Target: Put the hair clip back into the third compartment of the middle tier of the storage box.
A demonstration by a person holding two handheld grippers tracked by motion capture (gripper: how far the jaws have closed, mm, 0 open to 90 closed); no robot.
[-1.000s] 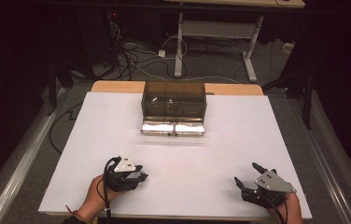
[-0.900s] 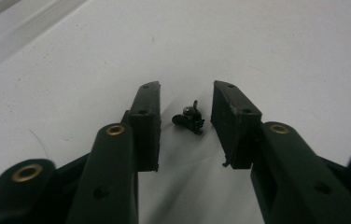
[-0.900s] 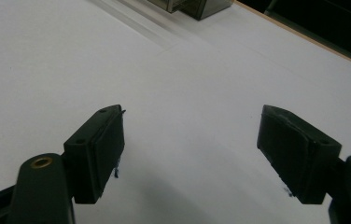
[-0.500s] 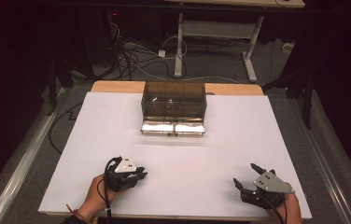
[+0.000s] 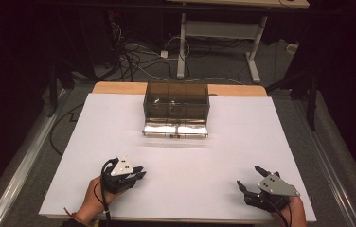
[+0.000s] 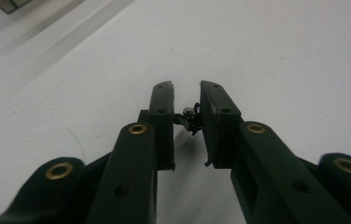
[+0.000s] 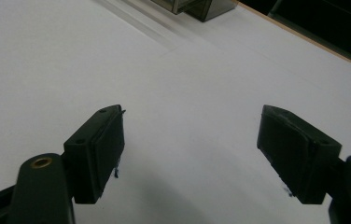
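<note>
Grippers rest near the table's front edge, well short of the tinted box: left gripper clenched on nothing, right gripper spread wide. Box untouched; work not yet started.

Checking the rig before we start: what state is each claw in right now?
Left claw: closed, with only a small gap left, holding nothing.
Right claw: open, holding nothing.

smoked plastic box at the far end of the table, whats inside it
Through the tinted walls of the smoked plastic box only divider lines show, splitting it into compartments. Any contents are too dark to make out.
</note>
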